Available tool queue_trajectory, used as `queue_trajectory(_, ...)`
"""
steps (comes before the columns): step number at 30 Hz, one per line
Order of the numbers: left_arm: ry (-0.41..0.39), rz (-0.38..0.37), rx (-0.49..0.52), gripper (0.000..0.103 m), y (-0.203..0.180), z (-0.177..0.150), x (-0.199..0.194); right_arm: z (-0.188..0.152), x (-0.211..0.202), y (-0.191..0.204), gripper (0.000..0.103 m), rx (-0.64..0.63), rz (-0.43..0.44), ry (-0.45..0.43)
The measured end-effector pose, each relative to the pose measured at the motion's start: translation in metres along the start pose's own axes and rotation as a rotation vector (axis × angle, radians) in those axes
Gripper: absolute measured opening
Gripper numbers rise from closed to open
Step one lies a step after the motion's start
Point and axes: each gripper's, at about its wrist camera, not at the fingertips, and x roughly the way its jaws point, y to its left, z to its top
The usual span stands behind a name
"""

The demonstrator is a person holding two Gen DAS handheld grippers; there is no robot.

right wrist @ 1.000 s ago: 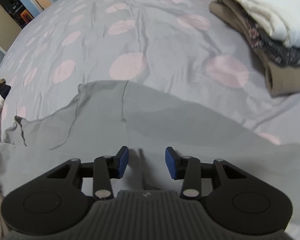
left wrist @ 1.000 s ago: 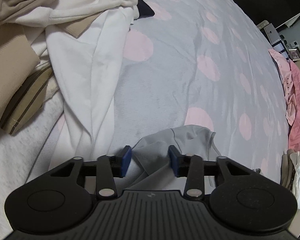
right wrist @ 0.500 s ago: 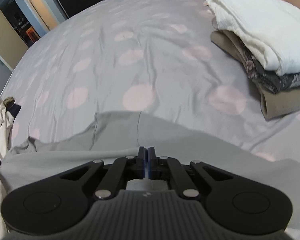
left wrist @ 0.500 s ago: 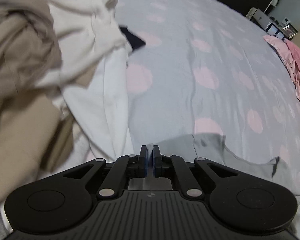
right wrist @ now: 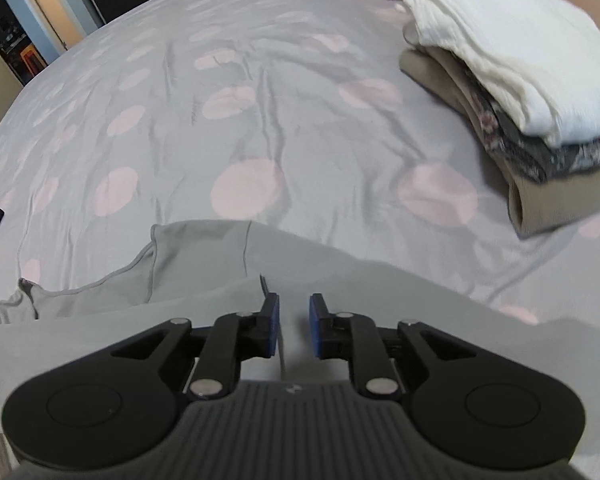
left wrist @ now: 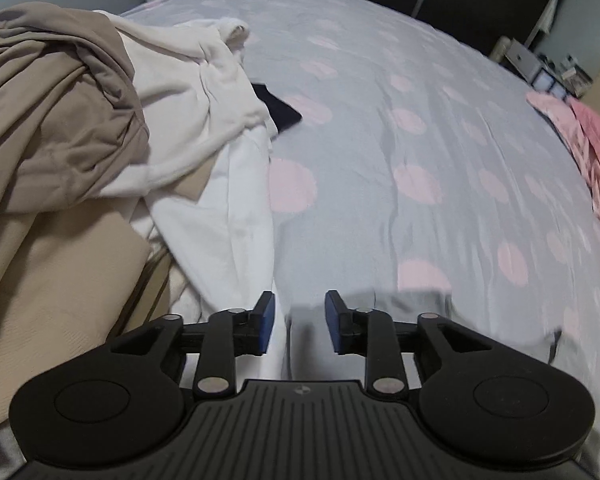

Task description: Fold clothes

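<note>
Both sets of jaws were pinched shut on the grey garment half a second ago; now both are opening, and the left view has tipped up to show more of the bed.

My left gripper: jaws partly apart and opening. Grey garment lies flat on the bed just ahead of the jaws and off to the right-hand pad side; picture is blurred there. A grey strip shows in the gap below the pads, but the pads don't press on it, so nothing is held.

My right gripper: jaws narrower than the left, also opening. Grey garment is spread right under and ahead of the jaws, reaching well out to both sides. A fold ridge runs up into the gap, pads clear of it. No hold.

Grey bedspread with pink dots carries everything. Unfolded heap, beige and white, sits left of my left jaws. Folded stack with white top sits ahead and right of my right jaws, well apart from the garment.
</note>
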Motion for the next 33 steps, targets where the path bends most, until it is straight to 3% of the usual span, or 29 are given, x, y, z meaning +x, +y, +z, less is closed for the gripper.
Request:
queue_trajectory(7,0.016,0.008,0.184,0.029,-0.007,-0.043,-0.026,-0.013,-0.008,-0.002,0.023,-0.020,0.063,0.038)
queue_trajectory(15,0.080,0.005,0.231,0.030,0.018,-0.096,-0.035,-0.032,0.000,-0.006,0.024,0.014,0.094,0.113)
queue_trajectory(20,0.066,-0.028,0.280,0.040,0.024,-0.118,-0.040,-0.041,0.010,-0.003,0.024,0.011,0.078,0.137)
queue_trajectory(23,0.056,-0.025,0.304,0.040,0.021,-0.124,-0.037,-0.043,0.013,-0.001,0.009,0.019,0.073,0.133)
queue_trajectory(26,0.028,-0.008,0.345,0.040,0.017,-0.127,-0.035,-0.042,0.007,0.001,0.001,0.028,0.048,0.087)
queue_trajectory(30,0.005,-0.002,0.412,0.040,0.008,-0.129,-0.030,-0.037,-0.003,-0.005,0.000,0.032,-0.048,0.014)
queue_trajectory(33,0.006,0.029,0.510,0.040,-0.002,-0.136,-0.021,-0.034,0.000,-0.017,0.000,0.075,-0.052,0.026)
